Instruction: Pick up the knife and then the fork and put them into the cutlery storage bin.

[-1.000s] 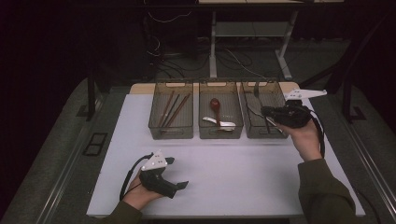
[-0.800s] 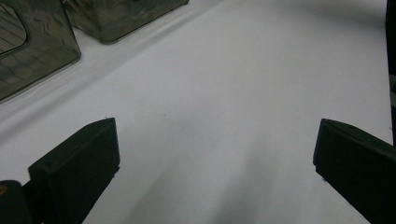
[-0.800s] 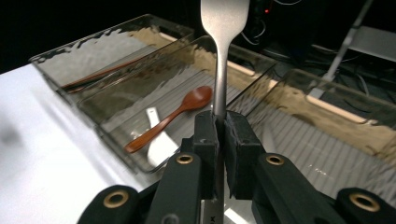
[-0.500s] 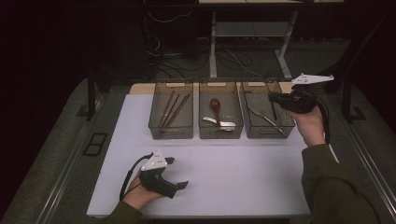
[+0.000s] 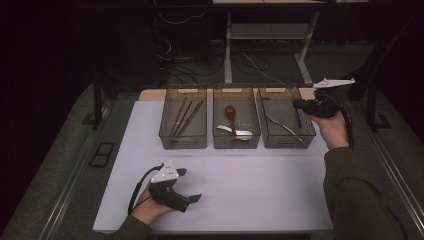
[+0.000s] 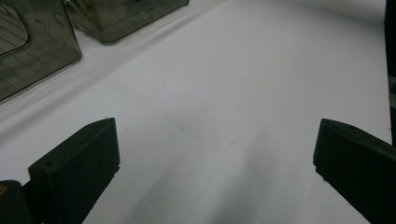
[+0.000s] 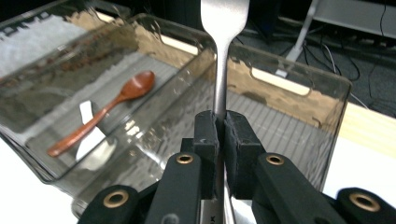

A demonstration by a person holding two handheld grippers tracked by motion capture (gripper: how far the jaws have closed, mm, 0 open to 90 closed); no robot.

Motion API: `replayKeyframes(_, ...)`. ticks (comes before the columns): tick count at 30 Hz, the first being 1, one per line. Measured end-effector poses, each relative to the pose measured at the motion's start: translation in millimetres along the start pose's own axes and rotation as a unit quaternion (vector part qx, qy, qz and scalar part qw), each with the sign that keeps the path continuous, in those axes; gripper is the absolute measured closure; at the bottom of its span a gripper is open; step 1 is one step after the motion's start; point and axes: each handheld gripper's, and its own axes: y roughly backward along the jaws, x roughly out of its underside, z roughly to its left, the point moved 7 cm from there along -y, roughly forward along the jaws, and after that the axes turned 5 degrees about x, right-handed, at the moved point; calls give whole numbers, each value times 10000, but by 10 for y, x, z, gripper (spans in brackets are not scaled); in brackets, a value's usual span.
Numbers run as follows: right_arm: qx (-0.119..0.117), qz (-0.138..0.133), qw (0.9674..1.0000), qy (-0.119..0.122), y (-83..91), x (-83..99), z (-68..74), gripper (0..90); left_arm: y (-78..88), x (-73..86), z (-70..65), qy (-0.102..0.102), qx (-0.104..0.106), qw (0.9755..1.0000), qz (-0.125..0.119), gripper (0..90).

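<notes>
White table carries three bins; right claw pinches fork.

You have a silver metal utensil, its flat handle end upright, clamped between your right gripper jaws above the right-hand smoky clear bin, beside the bin holding a wooden spoon.
</notes>
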Motion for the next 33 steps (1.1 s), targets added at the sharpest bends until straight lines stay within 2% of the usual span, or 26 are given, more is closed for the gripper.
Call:
replayKeyframes(14, 185, 681, 9975, 53, -169, 246, -138, 830, 3, 2, -2, 22, -7, 10000, -10, 0)
replayKeyframes(17, 170, 908, 9957, 102, -203, 312, -144, 829, 2, 2, 0, 12, -3, 10000, -2, 0)
replayKeyframes(23, 158, 1194, 9926, 152, -259, 395, -131, 829, 1, 3, -1, 8, -4, 10000, 1, 0)
replayKeyframes(33, 154, 1671, 9853, 306, -364, 506, -75, 829, 1, 3, -4, 9, 1, 10000, 4, 0)
